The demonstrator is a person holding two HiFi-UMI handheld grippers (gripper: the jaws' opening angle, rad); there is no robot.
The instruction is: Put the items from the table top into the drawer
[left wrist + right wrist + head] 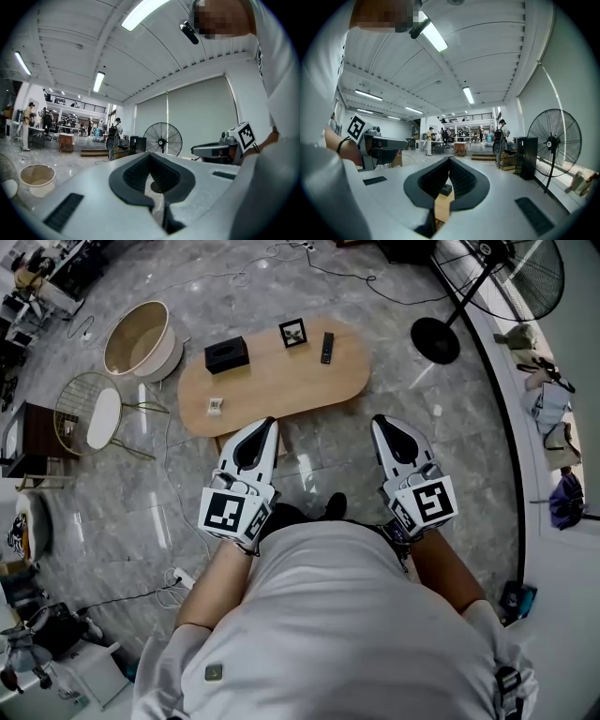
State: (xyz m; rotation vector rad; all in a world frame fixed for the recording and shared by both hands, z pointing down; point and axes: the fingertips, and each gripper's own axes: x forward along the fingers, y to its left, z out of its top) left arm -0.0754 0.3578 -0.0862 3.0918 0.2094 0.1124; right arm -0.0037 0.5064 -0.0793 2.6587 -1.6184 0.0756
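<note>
A low oval wooden table (281,385) stands on the grey floor ahead of me. On it lie a black box (226,354), a small picture frame (292,333), a black remote (326,347) and a small pale item (216,406). My left gripper (269,421) and right gripper (377,418) are held level side by side, short of the table's near edge. Both are shut and hold nothing. In the right gripper view the black box (446,189) and the tabletop (442,204) show between that gripper's (449,159) jaws. The left gripper (150,154) view looks over the floor. I cannot see a drawer.
A round beige tub (141,338) and a wire-frame stand (94,413) sit left of the table. A standing fan (487,277) with a round base (434,340) is at the right. Cables and a power strip (180,576) lie on the floor.
</note>
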